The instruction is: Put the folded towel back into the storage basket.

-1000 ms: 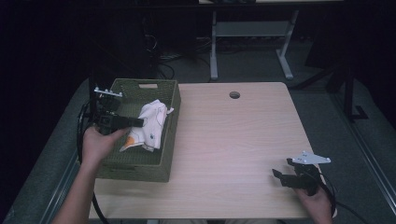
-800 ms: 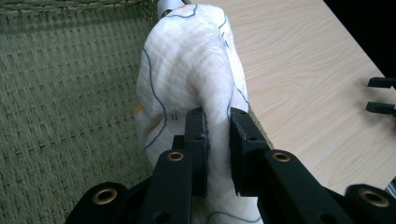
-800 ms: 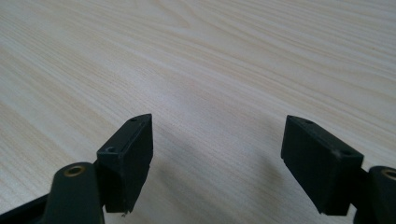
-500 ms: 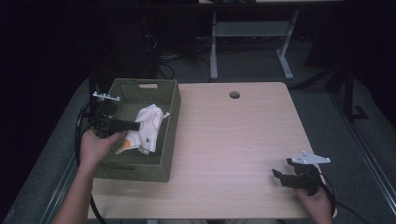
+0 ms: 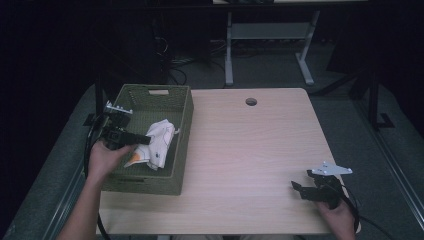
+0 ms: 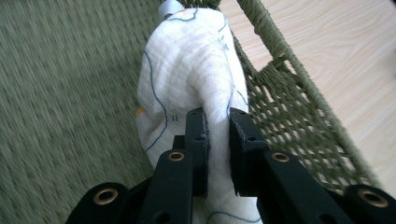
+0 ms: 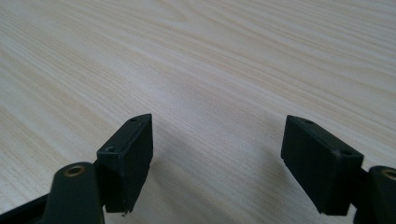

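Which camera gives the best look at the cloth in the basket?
The left gripper view: the cloth is close up, pinched between the left gripper jaws, its blue lines clear. The high view shows it small inside the basket. The right gripper view faces bare table.

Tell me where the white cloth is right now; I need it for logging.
In the high view the white cloth lies inside the green basket at the table's left, against its right wall, pinched by the left tool.
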### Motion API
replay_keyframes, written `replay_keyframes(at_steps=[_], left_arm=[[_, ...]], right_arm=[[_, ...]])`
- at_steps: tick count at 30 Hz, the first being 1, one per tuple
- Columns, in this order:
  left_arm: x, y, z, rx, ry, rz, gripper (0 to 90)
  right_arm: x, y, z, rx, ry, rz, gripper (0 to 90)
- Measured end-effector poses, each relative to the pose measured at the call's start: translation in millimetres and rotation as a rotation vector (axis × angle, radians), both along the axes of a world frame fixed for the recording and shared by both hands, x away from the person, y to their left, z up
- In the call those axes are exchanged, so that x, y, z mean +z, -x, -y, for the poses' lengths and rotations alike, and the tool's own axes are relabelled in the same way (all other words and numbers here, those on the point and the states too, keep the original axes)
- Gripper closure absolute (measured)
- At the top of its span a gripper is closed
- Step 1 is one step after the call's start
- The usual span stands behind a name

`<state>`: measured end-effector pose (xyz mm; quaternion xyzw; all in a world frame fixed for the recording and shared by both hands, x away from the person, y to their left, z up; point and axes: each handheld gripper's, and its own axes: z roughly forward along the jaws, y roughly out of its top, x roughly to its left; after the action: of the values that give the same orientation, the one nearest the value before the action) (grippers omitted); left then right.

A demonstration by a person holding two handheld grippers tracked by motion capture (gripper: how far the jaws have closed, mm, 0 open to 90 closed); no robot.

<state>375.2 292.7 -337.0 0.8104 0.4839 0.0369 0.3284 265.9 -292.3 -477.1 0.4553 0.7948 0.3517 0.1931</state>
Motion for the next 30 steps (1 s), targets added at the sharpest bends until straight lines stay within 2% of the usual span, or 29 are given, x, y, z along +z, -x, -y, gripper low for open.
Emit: replay_keyframes(at_steps=[1, 2, 3, 5, 11, 18, 30], left_arm=[[-1.9, -4.0, 1.1, 0.013, -0.062, 0.043, 75.6], [-3.3, -6.7, 1.0, 0.034, -0.106, 0.054, 69.0], [-5.2, -9.6, -0.3, 0.045, -0.116, 0.043, 64.7], [-7.9, -12.3, -3.0, 0.059, -0.119, 0.025, 62.5], [-12.8, -6.3, -6.9, 0.080, -0.093, 0.029, 61.2], [-17.9, -3.0, -8.5, 0.075, -0.076, 0.019, 60.9], [-11.3, 8.9, -3.2, 0.046, -0.043, 0.052, 57.0]], right_arm=[[-0.2, 0.0, 0.0, 0.000, 0.001, 0.000, 24.8], [-0.4, 0.0, 0.0, 0.001, 0.003, -0.001, 24.8], [-0.7, -0.1, 0.0, 0.001, 0.004, -0.003, 24.8], [-0.9, -0.3, 0.0, -0.001, 0.004, -0.005, 24.8], [-1.9, -0.3, 0.9, 0.003, -0.001, -0.009, 24.8], [-1.4, -0.1, 0.7, 0.004, -0.004, -0.007, 24.8], [0.0, 1.3, -1.2, 0.003, 0.001, -0.002, 24.8]])
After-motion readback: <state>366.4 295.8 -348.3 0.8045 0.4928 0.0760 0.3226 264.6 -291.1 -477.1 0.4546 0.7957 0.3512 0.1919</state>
